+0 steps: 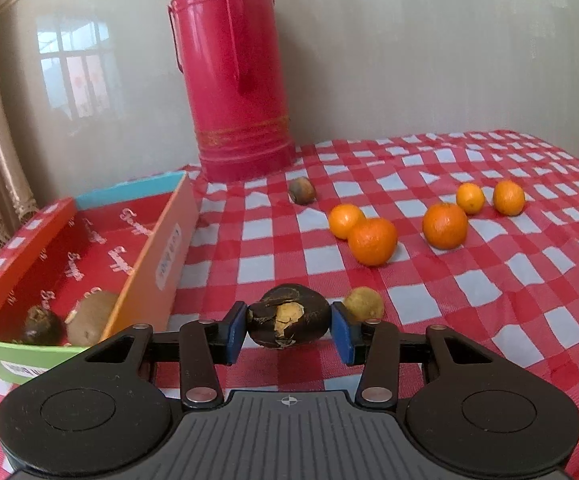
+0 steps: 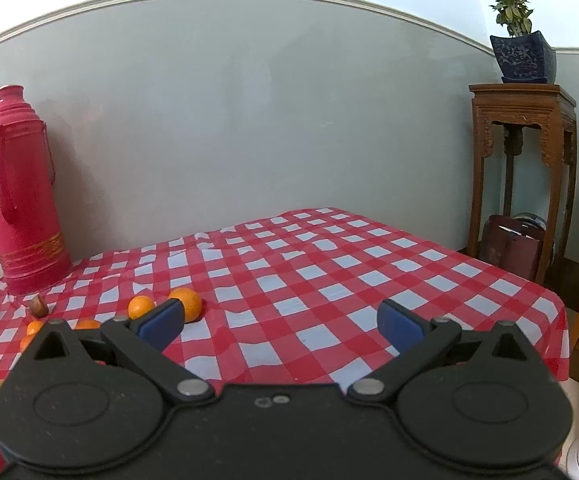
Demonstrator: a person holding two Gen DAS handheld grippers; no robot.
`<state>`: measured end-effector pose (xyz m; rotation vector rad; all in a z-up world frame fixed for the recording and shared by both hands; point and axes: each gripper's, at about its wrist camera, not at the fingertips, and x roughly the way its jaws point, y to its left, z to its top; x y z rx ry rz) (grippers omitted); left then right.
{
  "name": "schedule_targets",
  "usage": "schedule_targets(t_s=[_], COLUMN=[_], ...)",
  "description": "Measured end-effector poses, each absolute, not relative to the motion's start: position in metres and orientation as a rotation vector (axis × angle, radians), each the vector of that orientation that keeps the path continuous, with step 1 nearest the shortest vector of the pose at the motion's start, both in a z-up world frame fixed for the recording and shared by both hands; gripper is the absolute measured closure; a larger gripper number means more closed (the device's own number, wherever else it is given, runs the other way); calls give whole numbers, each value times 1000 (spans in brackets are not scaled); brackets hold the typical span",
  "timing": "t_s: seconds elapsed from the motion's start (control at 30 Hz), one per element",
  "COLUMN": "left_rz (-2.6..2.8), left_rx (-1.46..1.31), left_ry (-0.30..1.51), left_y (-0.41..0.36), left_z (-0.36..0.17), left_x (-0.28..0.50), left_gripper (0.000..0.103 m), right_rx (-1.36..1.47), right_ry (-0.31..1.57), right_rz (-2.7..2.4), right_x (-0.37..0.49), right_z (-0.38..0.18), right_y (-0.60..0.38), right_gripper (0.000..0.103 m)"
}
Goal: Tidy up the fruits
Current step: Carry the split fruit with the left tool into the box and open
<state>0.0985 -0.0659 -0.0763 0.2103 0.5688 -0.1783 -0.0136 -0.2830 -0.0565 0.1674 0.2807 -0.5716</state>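
Held fruit: a dark brown, cracked round fruit with a yellowish torn patch (image 1: 288, 321) sits between the blue pads of the left hand-held gripper (image 1: 289, 330), which pinches it from both sides above the red-and-white checked table (image 1: 489, 280).
Nearest neighbour: a small yellow-green fruit (image 1: 363, 303) lies on the cloth just beside the held fruit, at its 2 o'clock.
Box: an open cardboard box with orange, blue and green walls and a red printed floor (image 1: 161, 248) stands at 9 o'clock; inside it a brown fuzzy kiwi (image 1: 89, 322) lies next to a dark round fruit (image 1: 41, 326).
Oranges: five small round oranges (image 1: 372, 241) are scattered at 1 o'clock, two of them touching.
Far fruit: a brownish round fruit (image 1: 302, 191) lies at 12 o'clock, near the tall red plastic thermos flask (image 1: 231, 72).
Right hand-held gripper (image 2: 281, 326): spread wide, holding nothing, over the table.
Background: a carved wooden stand (image 2: 523, 152) at 2 o'clock carries a dark blue plant pot (image 2: 523, 58).
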Motion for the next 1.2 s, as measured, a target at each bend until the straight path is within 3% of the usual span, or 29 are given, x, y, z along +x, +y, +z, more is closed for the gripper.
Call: schedule_targets(t_s=[0.67, 1.2], left_rz=[-10, 168], left_rx=[174, 38], left_ry=[454, 589], left_y=[6, 80], left_z=[-36, -61], left_x=[101, 146], left_gripper=[58, 58], right_rx=[111, 84], right_ry=[296, 306], right_rz=[-500, -475], right_x=[5, 9], right_z=[-59, -60], right_y=[-251, -240], right_gripper=[5, 5])
